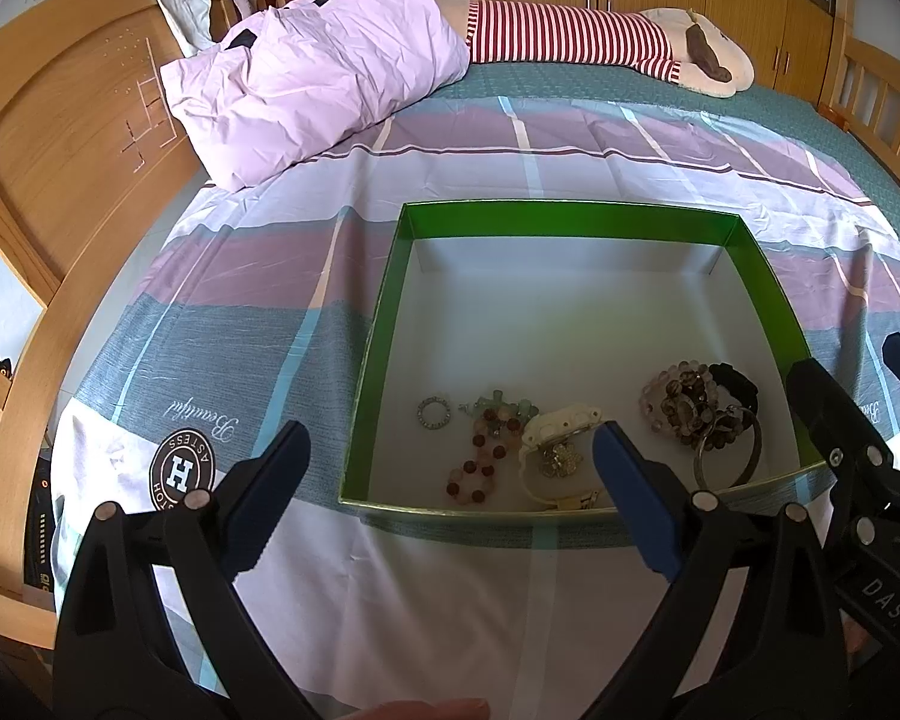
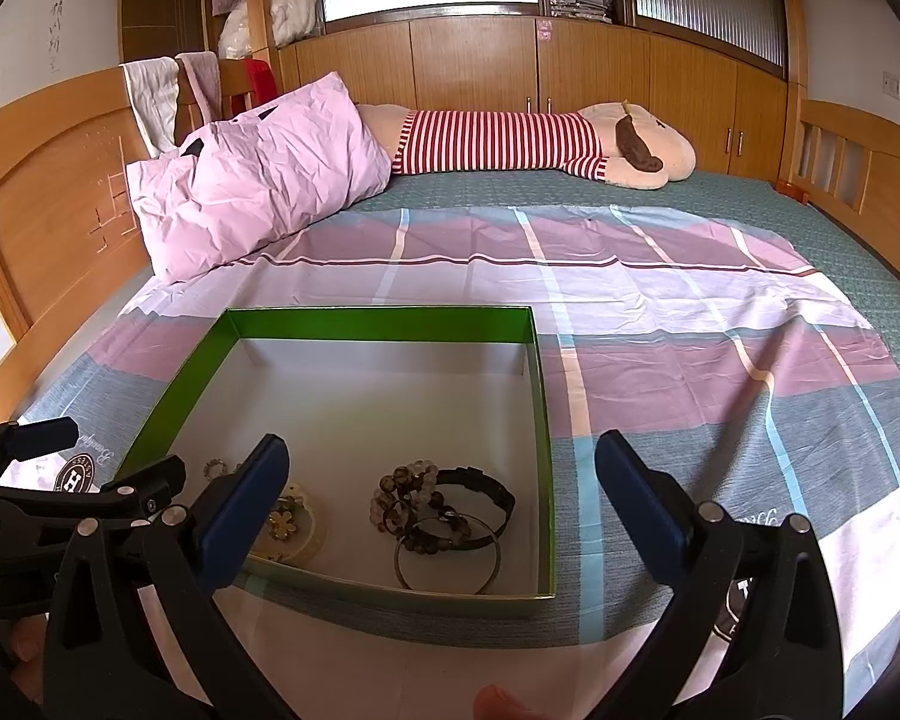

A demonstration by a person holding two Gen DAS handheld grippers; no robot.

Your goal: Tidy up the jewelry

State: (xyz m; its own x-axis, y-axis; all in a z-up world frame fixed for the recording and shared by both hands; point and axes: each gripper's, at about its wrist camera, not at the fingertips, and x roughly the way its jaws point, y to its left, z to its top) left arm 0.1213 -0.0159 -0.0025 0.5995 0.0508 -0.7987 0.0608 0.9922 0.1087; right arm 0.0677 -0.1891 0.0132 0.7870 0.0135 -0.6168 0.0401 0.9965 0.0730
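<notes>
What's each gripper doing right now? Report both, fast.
Left gripper: open, holding nothing, in front of the green box.
Right gripper: open, holding nothing, over the box's near right corner.

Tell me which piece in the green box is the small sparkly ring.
The small ring, lying alone at the far left of the jewelry, left of the red-and-green bead bracelet; every other piece is far larger.

The left gripper [image 1: 450, 492] is held low and level, its blue-padded fingers [image 1: 270, 492] spread wide with nothing between them. The right gripper [image 2: 441, 501] sits just beside it, on its right, at the same height, fingers [image 2: 645, 507] likewise wide apart and holding nothing.
</notes>
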